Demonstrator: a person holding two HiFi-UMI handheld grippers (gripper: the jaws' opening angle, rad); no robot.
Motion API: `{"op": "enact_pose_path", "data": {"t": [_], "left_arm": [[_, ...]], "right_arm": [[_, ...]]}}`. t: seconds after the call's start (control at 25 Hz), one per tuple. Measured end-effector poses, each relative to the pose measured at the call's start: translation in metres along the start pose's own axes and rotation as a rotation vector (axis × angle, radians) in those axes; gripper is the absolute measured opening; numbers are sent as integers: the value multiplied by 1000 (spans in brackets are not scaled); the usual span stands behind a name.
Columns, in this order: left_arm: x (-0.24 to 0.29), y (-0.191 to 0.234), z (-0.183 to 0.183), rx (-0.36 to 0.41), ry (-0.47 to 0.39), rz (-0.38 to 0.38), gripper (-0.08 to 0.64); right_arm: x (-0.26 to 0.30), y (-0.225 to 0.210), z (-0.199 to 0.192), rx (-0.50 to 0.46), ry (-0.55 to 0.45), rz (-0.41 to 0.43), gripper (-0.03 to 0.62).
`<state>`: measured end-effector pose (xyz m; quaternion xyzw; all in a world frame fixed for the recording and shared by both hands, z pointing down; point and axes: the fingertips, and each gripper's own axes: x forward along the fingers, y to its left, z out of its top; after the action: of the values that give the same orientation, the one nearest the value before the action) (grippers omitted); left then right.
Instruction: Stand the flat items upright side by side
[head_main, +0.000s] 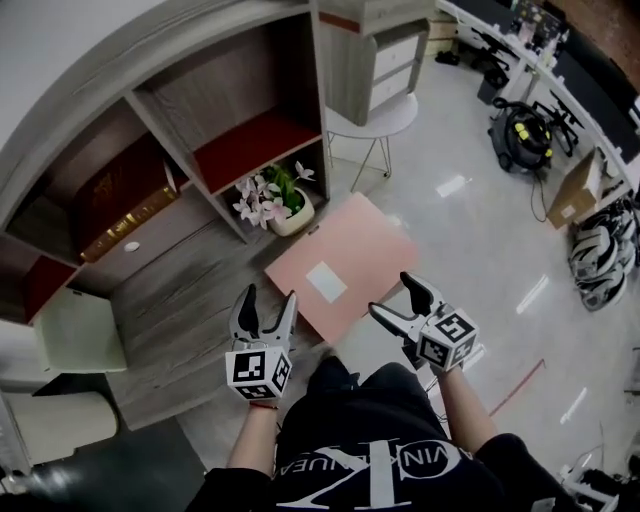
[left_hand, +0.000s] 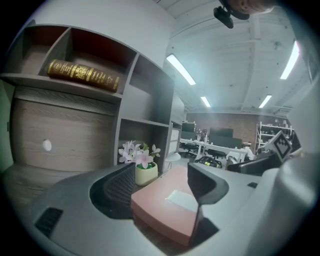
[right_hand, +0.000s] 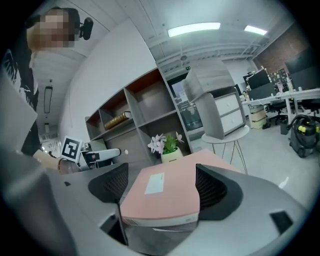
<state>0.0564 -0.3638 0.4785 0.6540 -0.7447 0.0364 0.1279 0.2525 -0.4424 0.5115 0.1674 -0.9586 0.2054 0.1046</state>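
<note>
The pink box (head_main: 340, 265) lies flat, white label up, at the right end of the counter (head_main: 190, 290), just beside a pot of pale flowers (head_main: 285, 205). Both claws sit at its near side, spread wide and pinching nothing.

The left claw (head_main: 268, 296) is at the box's near left corner. In the left gripper view that corner (left_hand: 165, 205) shows between the parted jaws; whether either pad touches it I cannot tell. The right claw (head_main: 392, 295) is at the near right edge. In the right gripper view the box (right_hand: 162, 192) fills the gap between the jaws, and both pads stand clear of its sides.

A gold-brown book (head_main: 130, 215) lies flat in a shelf compartment above the counter. A round white table (head_main: 375, 120) stands on the floor beyond the shelf.
</note>
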Motion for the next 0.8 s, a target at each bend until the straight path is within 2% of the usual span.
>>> {"op": "enact_pose_path", "data": {"t": [0.16, 0.4, 0.56, 0.68, 0.8], "left_arm": [[-17, 13, -19, -43, 46, 80, 322], [-52, 20, -41, -138, 55, 283, 322], [-70, 0, -62, -219, 69, 400, 322], [-69, -24, -80, -279, 84, 447, 322], [-63, -47, -100, -369, 91, 470, 322]], "right_arm": [[10, -18, -10, 2, 62, 35, 428], [23, -60, -10, -25, 166, 64, 430], [26, -82, -3, -52, 198, 112, 430], [28, -107, -3, -97, 222, 133, 430], [31, -129, -7, -101, 241, 132, 431]]}}
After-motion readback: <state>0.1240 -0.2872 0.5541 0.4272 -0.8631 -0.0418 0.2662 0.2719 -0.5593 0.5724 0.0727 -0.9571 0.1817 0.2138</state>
